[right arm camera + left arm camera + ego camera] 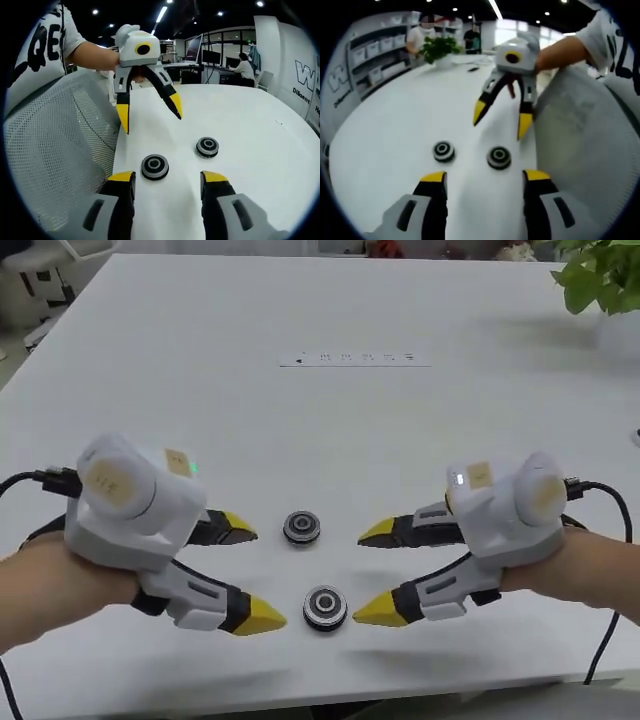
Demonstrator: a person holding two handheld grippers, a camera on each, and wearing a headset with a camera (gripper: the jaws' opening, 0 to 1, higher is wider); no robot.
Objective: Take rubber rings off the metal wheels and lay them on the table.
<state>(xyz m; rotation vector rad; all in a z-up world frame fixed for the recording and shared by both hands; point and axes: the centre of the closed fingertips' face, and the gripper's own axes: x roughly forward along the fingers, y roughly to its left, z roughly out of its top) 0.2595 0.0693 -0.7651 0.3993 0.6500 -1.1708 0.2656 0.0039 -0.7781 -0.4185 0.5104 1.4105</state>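
White matte table (350, 430), smooth, under ceiling spotlights in an open office.

Nearest the edge is the near wheel (325, 607), a small round metal hub with a black rubber ring around it, lying flat. It sits between the yellow tips of the two nearer jaws and touches neither.

Left gripper (265, 575): white plastic body, black jaws with pointed yellow tips, jaws spread, nothing held. Right gripper (360, 576): same build, jaws likewise spread and empty, facing the left one across the wheels.

The far wheel (301, 527) lies just beyond, same kind, ring on, flat, apart from the first, between the farther jaw tips.

The head view gives a black cable (55, 477) trailing from each gripper and a printed strip (355, 358) further up the table.

The gripper views add grey mesh (50, 150) at the table's near edge, below a white lettered sleeve (45, 40).

Left gripper view: potted plant (440, 47) at the far corner, shelving with bins (375, 50) behind.

Right gripper view: a seated person (245, 67) at distant desks.
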